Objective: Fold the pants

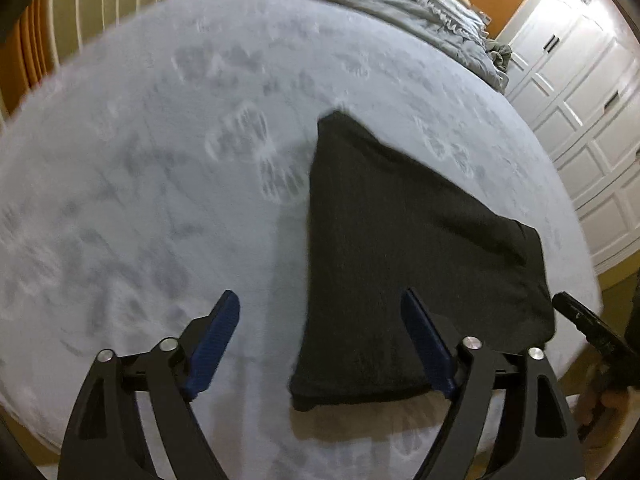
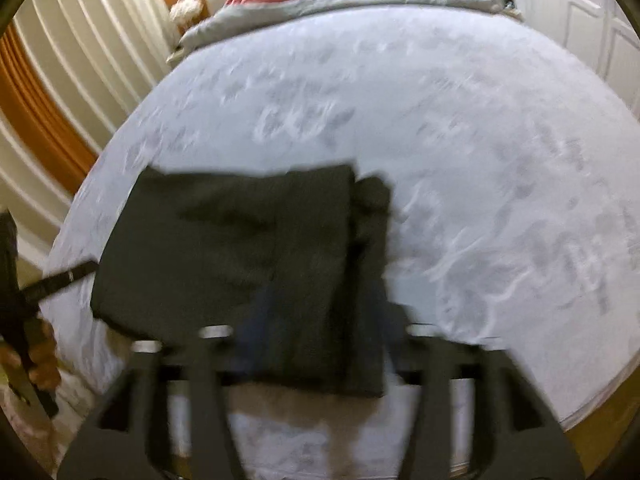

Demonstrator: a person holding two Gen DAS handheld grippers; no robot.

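While the pants (image 1: 420, 248) are lying already folded into a dark block on the pale bed cover (image 1: 160, 200), centre-right of the left wrist view and centre-left of the right wrist view, nothing is gripping them.

The left gripper (image 1: 320, 340) is hanging with its jaws wide apart, one blue pad over bare cover, the other over the block's near-left edge, not pinching.

The right gripper (image 2: 320, 344) is motion-blurred low in its own frame; its jaws are looking apart with the near edge of the cloth between them, no clamp visible.

Handling guess: light, soft, limp knit, not slippery, not fragile. It is likely sagging and unfolding if lifted by one point. I'm suggesting pinching through all layers at the two near corners. The stepped right-hand edge in the right wrist view looks loose.
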